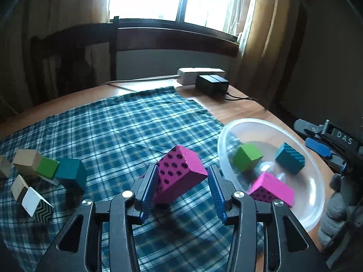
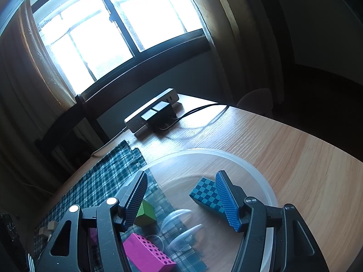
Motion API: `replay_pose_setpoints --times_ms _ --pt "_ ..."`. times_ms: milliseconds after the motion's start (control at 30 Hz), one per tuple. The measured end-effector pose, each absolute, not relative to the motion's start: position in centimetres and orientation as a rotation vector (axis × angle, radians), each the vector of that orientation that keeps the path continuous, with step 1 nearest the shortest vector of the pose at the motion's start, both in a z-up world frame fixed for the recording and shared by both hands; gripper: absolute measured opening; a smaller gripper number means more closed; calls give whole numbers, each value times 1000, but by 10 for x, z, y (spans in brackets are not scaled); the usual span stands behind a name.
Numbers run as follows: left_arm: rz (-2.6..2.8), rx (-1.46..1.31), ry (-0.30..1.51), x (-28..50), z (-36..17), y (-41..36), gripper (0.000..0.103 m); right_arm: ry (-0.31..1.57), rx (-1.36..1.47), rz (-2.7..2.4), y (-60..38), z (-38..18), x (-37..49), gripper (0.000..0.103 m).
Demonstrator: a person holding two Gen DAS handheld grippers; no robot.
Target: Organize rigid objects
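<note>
Wooden worktop (image 2: pixel 295 149) under plaid cloth (image 1: pixel 127 127); power strip (image 2: pixel 150 111) plus black adapter (image 1: pixel 212 83) at far edge. Left gripper (image 1: pixel 182 183) fingers spread wide around tilted magenta dotted block (image 1: pixel 179 174), left pad touching, right pad apart; resting on cloth or lifted: cannot tell. Right gripper (image 2: pixel 181 201) wide open, empty, above clear bowl (image 1: pixel 315 181). In bowl: 1 green cube (image 1: pixel 248 156), 1 teal checkered block (image 2: pixel 207 195), 1 magenta block (image 2: pixel 147 252). Cluster of loose blocks (image 1: pixel 45 172) at left on cloth.
</note>
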State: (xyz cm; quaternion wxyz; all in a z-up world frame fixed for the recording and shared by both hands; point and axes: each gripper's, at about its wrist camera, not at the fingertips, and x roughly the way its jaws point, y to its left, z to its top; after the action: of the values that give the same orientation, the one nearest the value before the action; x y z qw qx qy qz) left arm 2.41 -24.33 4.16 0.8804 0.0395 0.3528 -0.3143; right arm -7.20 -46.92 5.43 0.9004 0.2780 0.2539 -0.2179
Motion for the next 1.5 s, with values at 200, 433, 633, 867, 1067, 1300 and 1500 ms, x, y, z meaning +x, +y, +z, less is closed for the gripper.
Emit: replay_pose_setpoints --times_ms 200,433,633,867,1067,1300,1500 --pt "-625 128 746 28 36 -249 60 526 577 -451 -469 54 -71 66" --pt "-612 127 796 38 29 -251 70 528 579 -448 -468 53 -70 66" --pt "-603 98 844 45 25 -251 70 531 582 -445 -467 53 -71 66" --pt "-585 96 864 45 23 -254 70 532 584 -444 -468 53 -70 66" --pt "-543 161 835 44 20 -262 70 533 586 -440 -466 53 -71 66" --pt "-535 151 831 45 20 -260 61 526 588 -446 -466 54 -71 66" --pt "-540 126 759 31 41 -258 61 520 592 -447 -469 55 -74 66"
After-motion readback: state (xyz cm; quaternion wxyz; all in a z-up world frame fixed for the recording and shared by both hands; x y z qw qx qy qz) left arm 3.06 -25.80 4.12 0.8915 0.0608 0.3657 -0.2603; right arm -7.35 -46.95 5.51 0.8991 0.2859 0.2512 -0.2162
